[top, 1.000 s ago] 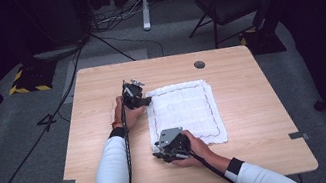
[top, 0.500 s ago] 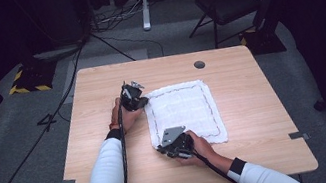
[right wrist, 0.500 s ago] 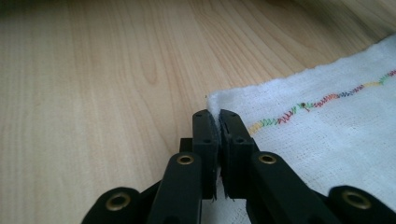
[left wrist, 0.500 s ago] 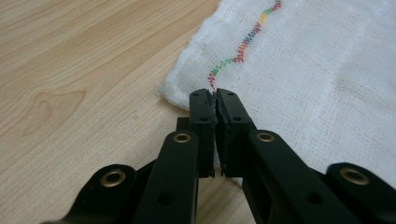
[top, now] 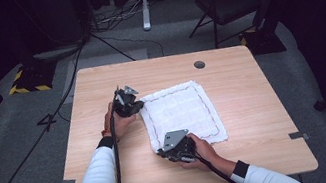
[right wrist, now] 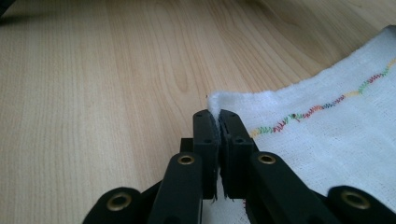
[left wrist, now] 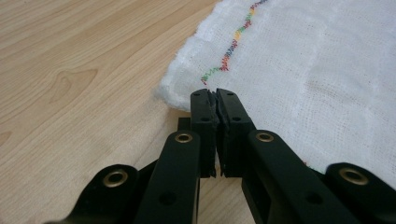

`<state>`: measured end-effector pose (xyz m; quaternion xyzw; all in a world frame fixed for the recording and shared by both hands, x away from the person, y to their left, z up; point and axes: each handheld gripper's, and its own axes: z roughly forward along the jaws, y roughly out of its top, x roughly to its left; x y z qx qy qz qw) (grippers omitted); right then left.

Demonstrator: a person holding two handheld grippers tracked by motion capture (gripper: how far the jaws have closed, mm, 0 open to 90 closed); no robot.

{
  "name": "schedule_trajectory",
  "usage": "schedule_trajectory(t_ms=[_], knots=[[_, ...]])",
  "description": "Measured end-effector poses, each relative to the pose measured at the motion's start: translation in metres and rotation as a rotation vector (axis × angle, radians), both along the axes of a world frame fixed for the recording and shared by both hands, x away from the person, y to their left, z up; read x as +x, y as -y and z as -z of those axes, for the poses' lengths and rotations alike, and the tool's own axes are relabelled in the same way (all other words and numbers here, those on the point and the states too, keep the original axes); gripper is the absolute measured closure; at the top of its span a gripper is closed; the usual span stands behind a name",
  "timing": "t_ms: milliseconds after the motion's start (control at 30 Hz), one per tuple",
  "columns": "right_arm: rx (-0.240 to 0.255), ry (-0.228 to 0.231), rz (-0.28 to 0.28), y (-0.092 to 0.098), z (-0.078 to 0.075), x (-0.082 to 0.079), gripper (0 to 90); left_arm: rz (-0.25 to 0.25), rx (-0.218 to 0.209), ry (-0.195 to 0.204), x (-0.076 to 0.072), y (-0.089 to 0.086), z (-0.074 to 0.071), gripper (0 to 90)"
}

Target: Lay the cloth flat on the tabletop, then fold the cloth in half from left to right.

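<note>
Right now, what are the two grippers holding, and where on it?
Both hold the white cloth: the left gripper is pinched on its far-left corner, the right gripper on its near-left corner.

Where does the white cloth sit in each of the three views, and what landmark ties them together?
High view: white cloth at table centre, between both grippers.
Left gripper view: upper right, its edge pinched in the jaws.
Right gripper view: right side, corner pinched.
Shared landmark: the multicoloured zigzag stitching along its border.

The cloth (left wrist: 317, 79) runs off the left gripper view's top and right edges; its pinched edge is hidden between the left gripper's (left wrist: 215, 100) jaws.
</note>
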<state>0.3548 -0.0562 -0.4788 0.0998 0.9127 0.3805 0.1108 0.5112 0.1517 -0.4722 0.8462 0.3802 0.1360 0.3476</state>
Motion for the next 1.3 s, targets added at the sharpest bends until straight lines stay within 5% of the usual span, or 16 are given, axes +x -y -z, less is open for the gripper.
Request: schedule_trajectory(t_ms=[200, 967, 1300], knots=[[0.013, 0.015, -0.01, 0.0, -0.004, -0.003, 86.6, -0.006, -0.031, 0.029, -0.005, -0.003, -0.009, 86.6], [0.037, 0.032, -0.014, -0.004, -0.01, 0.0, 86.7, -0.014, -0.039, 0.066, -0.007, -0.011, -0.011, 86.7], [0.074, 0.075, -0.002, 0.004, -0.027, -0.004, 86.6, -0.034, -0.042, 0.131, -0.015, -0.01, -0.034, 86.6]])
